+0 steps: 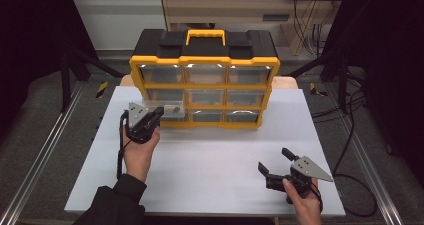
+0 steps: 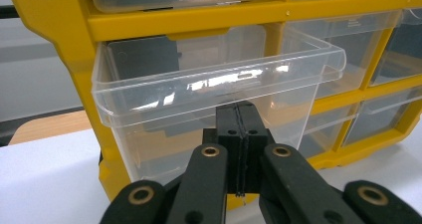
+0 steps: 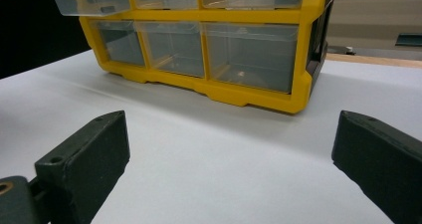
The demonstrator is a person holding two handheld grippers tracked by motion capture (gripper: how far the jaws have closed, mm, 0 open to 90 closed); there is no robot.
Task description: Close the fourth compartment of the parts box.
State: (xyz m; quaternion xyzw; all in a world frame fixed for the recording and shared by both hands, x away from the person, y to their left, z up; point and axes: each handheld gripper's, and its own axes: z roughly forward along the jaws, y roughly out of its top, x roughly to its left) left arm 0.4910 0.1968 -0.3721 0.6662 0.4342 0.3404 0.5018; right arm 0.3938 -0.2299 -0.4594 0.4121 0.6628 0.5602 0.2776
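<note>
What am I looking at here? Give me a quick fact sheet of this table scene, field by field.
Setting: white table
Main item: yellow and black organizer with nine clear drawers
Open drawer: middle row, left column, the clear drawer is pulled partway out
Left tongs: shut on the front wall of that drawer
Right tongs: open, holding nothing, over the table, apart from the organizer
Drawer contents: too unclear to tell

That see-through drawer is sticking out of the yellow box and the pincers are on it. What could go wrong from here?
The left gripper is shut on the front of the clear drawer, a thin, slick plastic wall, so it might slip off. The drawer is already pulled partway out of the yellow organizer; pulled further, it may come free and drop onto the table. The right gripper rests open and apart, so nothing steadies the organizer if it slides.
</note>
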